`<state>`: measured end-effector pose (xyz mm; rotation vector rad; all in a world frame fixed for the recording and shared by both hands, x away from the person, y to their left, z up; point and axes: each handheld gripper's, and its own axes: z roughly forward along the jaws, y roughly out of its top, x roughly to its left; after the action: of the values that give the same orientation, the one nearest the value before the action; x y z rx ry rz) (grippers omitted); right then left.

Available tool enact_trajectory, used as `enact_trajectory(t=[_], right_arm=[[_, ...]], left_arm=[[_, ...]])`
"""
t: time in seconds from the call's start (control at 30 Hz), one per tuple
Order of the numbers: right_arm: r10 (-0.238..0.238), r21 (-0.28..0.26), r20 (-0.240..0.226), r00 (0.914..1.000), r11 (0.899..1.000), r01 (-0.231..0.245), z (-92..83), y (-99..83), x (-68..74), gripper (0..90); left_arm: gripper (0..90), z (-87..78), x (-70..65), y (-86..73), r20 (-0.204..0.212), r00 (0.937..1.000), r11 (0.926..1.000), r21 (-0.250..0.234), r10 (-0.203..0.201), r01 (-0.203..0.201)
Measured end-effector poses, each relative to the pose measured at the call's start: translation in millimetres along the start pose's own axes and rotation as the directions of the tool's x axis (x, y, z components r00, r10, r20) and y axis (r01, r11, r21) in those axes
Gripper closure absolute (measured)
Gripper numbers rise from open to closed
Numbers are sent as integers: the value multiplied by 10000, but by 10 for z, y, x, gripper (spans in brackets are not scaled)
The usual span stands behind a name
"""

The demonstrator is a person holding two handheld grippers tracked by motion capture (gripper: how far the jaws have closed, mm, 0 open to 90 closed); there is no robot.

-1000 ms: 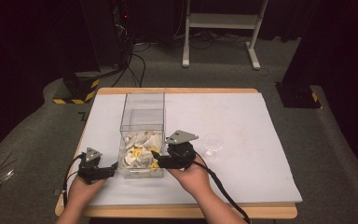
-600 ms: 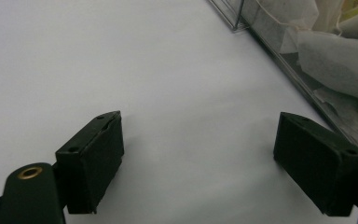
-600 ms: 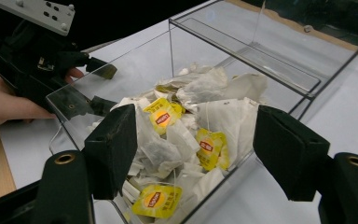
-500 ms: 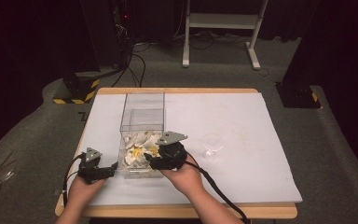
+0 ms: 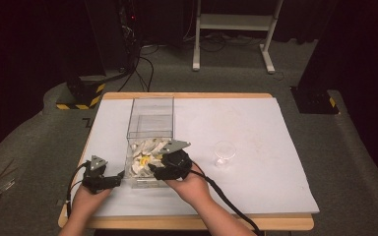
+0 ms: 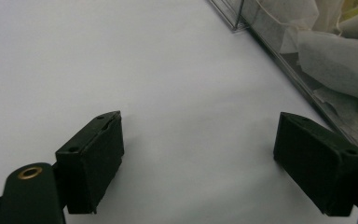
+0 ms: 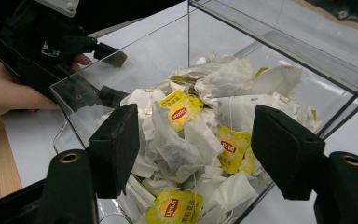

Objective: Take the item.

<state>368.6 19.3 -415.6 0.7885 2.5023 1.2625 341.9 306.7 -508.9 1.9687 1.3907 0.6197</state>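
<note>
Both grippers [image 5: 120,180] [image 5: 152,169] beside tea-bag box [image 5: 150,110]

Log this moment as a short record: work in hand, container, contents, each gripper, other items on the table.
work in hand: picking a tea bag from the box, not yet gripped
container: clear plastic box, open top, on the white sheet
contents: tea bags with yellow tags, piled at the near end
right gripper: over the pile, jaws open, nothing between the pads
left gripper: jaws open over bare sheet, beside the box's left wall
other items: small clear cup, right of the box
</note>
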Motion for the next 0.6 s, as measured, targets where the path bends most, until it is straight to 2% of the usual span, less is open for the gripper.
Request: enact_trajectory(t=[0.37, 0.6], right_arm=[[-104, 610, -136, 9999, 9981, 112, 122, -29, 26, 353], [-166, 782, -174, 9997, 9968, 179, 165, -30, 19, 388]], left_arm=[[161, 0, 0, 0, 2, 10000, 10000, 1, -2, 2], [161, 1, 0, 0, -8, 10000, 10000, -15, -6, 6]])
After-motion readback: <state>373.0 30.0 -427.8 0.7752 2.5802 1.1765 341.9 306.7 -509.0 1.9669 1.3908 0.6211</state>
